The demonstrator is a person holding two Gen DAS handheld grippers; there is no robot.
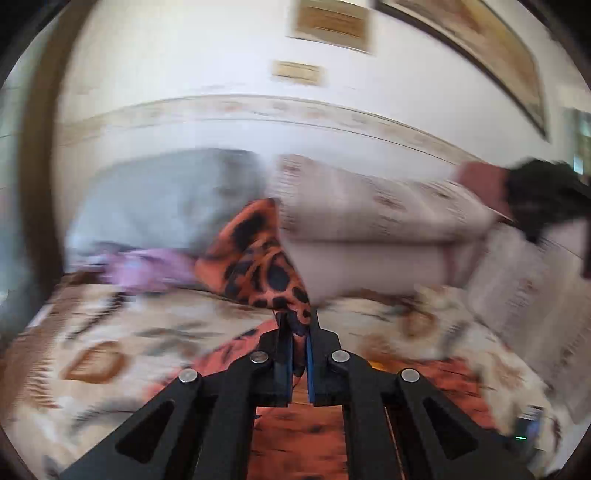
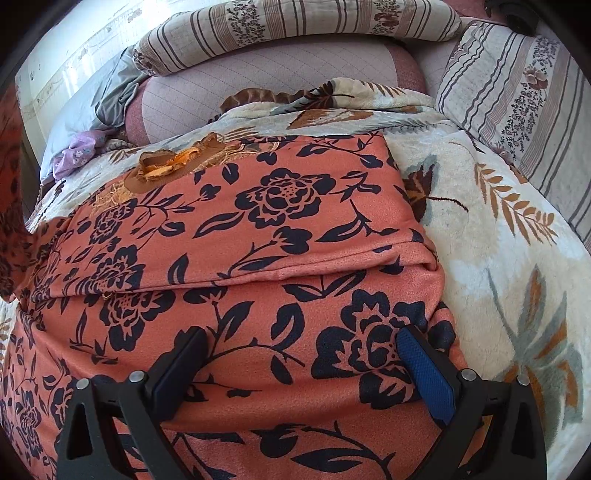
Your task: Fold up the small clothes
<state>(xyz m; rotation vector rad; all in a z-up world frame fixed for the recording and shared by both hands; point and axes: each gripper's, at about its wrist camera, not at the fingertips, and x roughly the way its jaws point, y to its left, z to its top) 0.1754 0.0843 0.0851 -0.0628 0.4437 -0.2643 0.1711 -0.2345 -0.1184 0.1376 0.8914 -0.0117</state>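
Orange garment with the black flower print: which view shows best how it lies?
The right wrist view. It shows the orange garment with the black flower print sharp, spread on the leaf-patterned blanket with one fold across it. The left wrist view is blurred and shows only a lifted piece pinched in the left gripper.

One orange garment [image 2: 258,258] with dark flowers lies on one leaf-patterned blanket [image 2: 498,258]. Two striped floral cushions [image 2: 295,26] sit behind and to the right, above one quilted mauve cushion [image 2: 236,88]. One grey cloth [image 2: 110,99] and one small lilac cloth [image 2: 74,155] lie at the left. The left wrist view shows three blurred frames [image 1: 332,22] on the wall.
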